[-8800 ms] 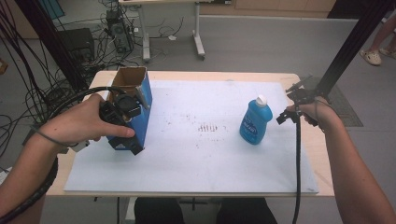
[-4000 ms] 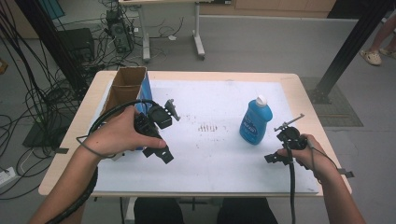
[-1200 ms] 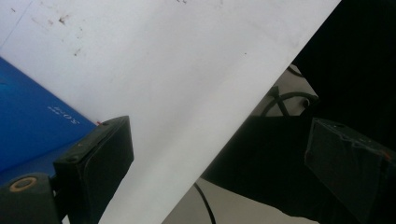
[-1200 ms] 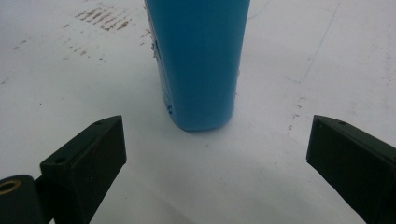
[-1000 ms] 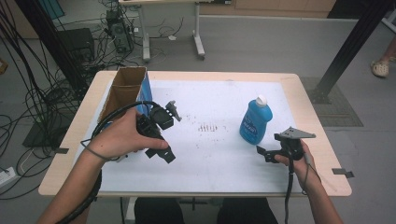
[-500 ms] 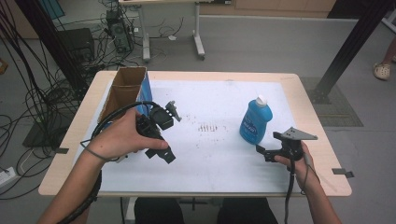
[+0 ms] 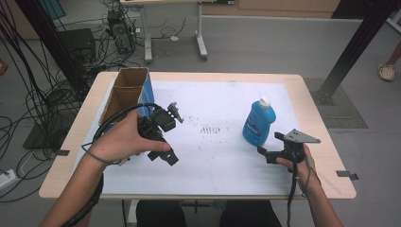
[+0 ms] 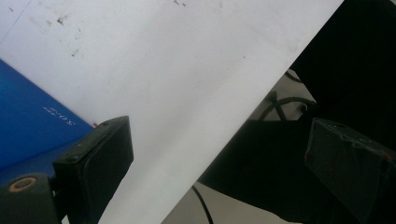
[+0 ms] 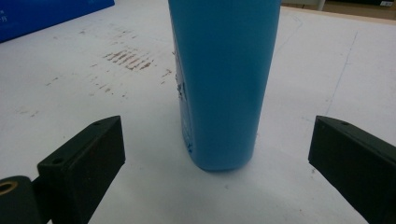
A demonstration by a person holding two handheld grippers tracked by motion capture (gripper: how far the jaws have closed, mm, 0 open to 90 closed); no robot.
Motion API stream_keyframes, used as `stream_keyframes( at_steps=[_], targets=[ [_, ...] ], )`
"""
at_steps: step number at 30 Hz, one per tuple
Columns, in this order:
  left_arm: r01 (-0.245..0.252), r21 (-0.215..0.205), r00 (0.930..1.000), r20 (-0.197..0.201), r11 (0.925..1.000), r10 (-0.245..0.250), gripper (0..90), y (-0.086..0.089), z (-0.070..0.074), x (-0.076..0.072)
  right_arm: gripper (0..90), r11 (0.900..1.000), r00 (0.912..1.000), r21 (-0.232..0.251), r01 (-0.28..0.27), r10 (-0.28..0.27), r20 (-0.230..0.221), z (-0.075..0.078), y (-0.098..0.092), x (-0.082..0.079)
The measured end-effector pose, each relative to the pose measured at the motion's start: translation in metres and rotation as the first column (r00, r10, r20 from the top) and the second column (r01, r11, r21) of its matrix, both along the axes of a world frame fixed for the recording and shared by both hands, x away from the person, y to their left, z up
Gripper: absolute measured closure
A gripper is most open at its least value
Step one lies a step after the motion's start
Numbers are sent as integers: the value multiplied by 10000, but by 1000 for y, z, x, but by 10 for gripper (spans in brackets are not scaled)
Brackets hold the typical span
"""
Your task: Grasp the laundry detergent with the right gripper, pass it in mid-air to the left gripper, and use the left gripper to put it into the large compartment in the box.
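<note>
High view: blue bottle (image 7: 258, 124) stands upright right of centre on the white sheet (image 7: 213, 156) covering the tabletop (image 7: 309, 101). Right claw (image 7: 270, 150) sits just below it, lower right. Left claw (image 7: 163, 142) left of centre, beside the open cardboard box (image 7: 124, 92).
Left gripper view: left claw (image 8: 219, 154) jaws wide apart, nothing between; blue box side at left edge.
Right gripper view: right claw (image 9: 217, 158) jaws wide apart, bottle (image 9: 224, 79) centred just beyond them, not touching.

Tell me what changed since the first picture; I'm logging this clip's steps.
The left tool let go of the blue carton and drew back toward the table's near side, open. The right tool came down from the far right edge to just before the blue bottle, jaws open. Bottle and carton stayed put.
</note>
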State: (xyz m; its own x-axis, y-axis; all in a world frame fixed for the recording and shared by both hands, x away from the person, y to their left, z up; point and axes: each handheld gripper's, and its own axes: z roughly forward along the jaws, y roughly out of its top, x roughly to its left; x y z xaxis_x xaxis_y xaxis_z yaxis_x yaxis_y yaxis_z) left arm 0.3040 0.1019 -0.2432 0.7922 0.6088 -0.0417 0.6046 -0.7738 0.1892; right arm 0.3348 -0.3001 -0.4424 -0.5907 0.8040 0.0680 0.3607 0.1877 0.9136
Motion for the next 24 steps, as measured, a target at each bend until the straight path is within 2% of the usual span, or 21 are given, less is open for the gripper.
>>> stream_keyframes(
  at_steps=[10,24],
  targets=[
    [-19,-43,10000,-40,10000,19,80,1,-1,0,35,9990,9985,447,41,-65,541,0,-1,0],
    [9,-44,10000,-33,10000,-9,79,1,-1,0,35,9987,9974,513,-36,-1,719,-1,1,1]
  ],
)
